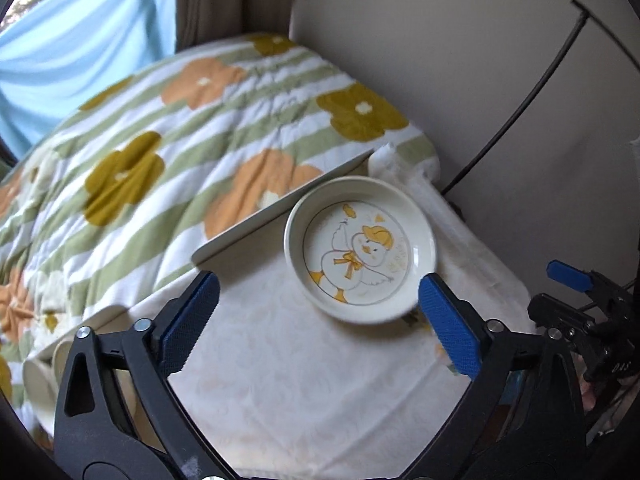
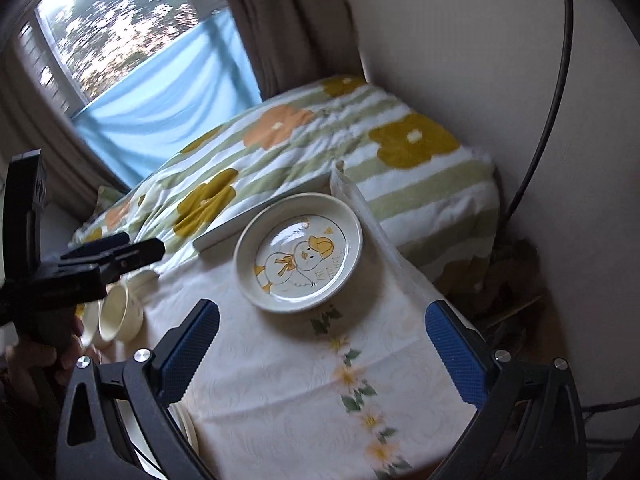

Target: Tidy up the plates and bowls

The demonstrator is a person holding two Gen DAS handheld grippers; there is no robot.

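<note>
The duck plate [image 1: 362, 250] lay flat on the tablecloth [image 1: 280, 380], just ahead of my jaws and free of them. It was a cream, shallow dish with a raised rim; inside, a white duck wearing a yellow cap and a yellow bow, ringed by a thin line. There was pale yellow lettering beside the duck, too blurred for me to read. My left gripper [image 1: 316, 320] stood wide apart with nothing between its blue pads; the plate sat ahead of the right-hand pad. My right gripper [image 2: 324, 356] was spread just as wide and empty, the plate straight beyond its gap. Off to the left of my right jaws lay cream bowls [image 2: 118, 314], tipped on their sides. Past the plate, a flat tray [image 1: 276, 216] edged the flowered blanket [image 1: 180, 140].
</note>
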